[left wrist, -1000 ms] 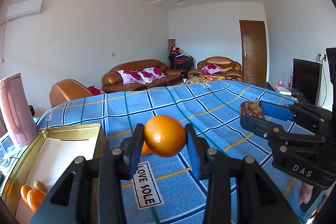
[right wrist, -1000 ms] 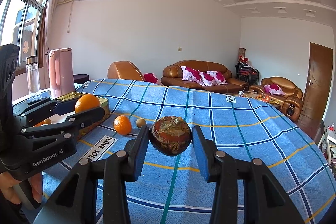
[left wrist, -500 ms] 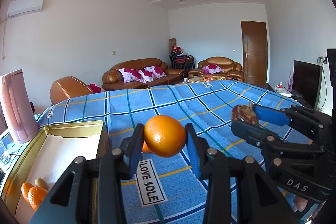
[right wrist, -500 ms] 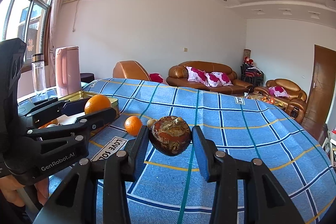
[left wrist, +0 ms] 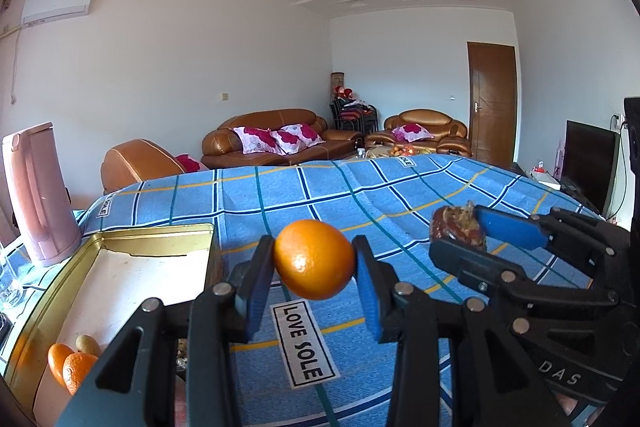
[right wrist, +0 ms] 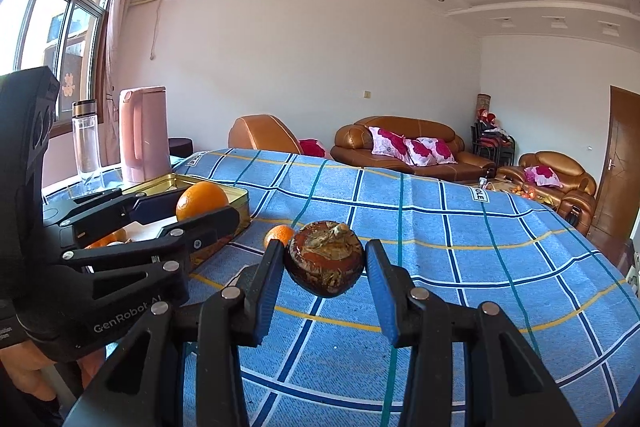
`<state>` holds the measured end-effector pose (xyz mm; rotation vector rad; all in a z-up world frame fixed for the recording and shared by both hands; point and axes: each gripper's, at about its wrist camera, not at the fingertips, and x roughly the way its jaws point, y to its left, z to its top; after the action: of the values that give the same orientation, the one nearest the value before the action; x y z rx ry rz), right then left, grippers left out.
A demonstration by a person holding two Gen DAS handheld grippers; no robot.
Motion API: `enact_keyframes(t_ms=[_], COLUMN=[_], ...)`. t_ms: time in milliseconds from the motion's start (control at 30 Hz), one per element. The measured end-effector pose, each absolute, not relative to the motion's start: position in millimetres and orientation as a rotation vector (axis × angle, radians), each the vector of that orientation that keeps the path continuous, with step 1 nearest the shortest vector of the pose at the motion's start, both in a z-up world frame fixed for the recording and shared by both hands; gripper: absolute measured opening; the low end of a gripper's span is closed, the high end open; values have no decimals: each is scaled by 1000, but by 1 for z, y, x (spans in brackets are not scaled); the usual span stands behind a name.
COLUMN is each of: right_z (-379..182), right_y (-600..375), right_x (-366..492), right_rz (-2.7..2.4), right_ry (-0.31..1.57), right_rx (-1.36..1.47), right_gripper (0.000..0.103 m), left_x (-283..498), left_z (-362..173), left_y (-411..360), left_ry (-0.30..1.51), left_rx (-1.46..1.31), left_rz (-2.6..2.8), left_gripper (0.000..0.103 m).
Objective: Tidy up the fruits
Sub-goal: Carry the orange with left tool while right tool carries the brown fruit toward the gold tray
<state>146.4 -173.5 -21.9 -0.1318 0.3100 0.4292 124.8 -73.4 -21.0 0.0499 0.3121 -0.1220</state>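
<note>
Gold tin holds oranges and kiwi.

I see a glossy, finely dimpled orange and a rough, dull brown fruit. The tin looks like brass-toned metal, shiny at its rim. The tablecloth is matt woven cloth; the kettle smooth pink plastic.

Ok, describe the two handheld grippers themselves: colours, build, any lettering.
Both are black plastic linkage frames joined by round silver pins, each ending in two flat blue pads. The left gripper carries white lettering "GenRobot.AI" on its side, seen from the right wrist view. The right gripper shows white letters "DAS" on its body. No cables or sleeves show.
</note>
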Motion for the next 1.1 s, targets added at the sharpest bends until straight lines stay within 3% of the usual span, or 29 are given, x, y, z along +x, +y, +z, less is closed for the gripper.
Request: enact_keyframes(t_ms=[1100], right_z=[-24], right_y=[-122], right_x=[139], right_rz=[535], right_ry=[320], right_rx=[-184], right_gripper=[44], left_x=[106], left_z=[-22], left_y=[-7], left_ry=[304], left_rx=[-7], left_rz=[-11], left_gripper=[41])
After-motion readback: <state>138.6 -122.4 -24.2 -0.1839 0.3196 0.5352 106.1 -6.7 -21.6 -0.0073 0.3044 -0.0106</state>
